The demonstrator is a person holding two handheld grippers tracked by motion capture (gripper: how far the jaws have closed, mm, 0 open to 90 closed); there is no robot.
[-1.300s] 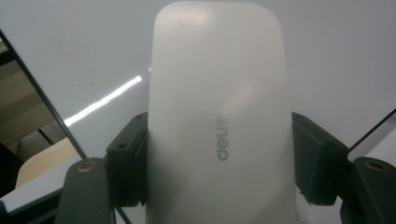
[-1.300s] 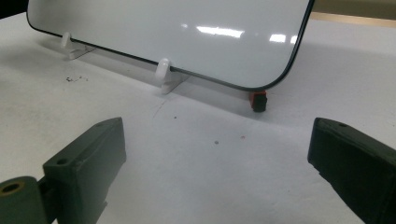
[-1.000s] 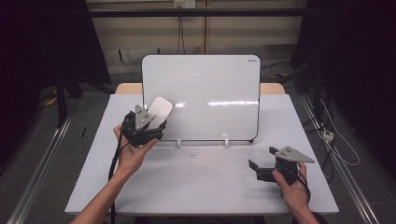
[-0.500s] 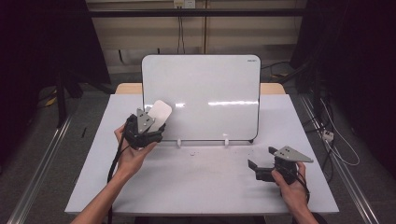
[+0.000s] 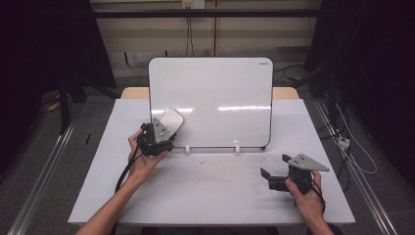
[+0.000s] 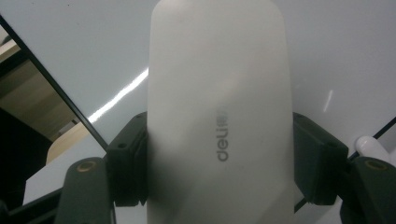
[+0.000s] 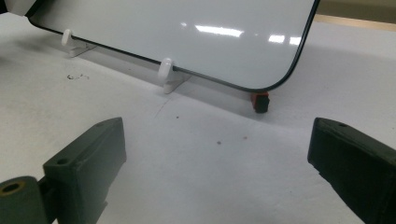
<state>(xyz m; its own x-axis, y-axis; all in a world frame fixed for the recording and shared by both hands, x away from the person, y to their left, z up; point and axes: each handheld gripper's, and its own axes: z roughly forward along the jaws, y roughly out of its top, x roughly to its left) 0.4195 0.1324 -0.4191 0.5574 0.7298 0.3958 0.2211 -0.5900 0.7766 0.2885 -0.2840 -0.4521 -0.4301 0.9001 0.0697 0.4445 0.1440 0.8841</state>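
A white whiteboard [image 5: 215, 98] stands upright on small white feet [image 7: 166, 74] at the back of the white table [image 5: 210, 181]. My left gripper [image 5: 164, 128] is shut on a white eraser [image 6: 217, 116] marked "deli", and holds it against the board's lower left corner; the eraser [image 5: 171, 119] shows there in the high view too. Both black pads [image 6: 130, 163] press on its sides. At the table's right front, my right gripper [image 5: 271, 177] rests low and open, its jaws wide apart with nothing between them [image 7: 215, 172].
A small red and black piece [image 7: 259, 101] sits under the board's lower right corner. Dark specks [image 7: 74, 76] lie on the table in front of the board. A cable [image 5: 128, 169] trails from the left gripper. Metal rails run along both sides of the table.
The left gripper with the eraser has slid down the board toward its lower left corner. The right gripper has stayed where it was.
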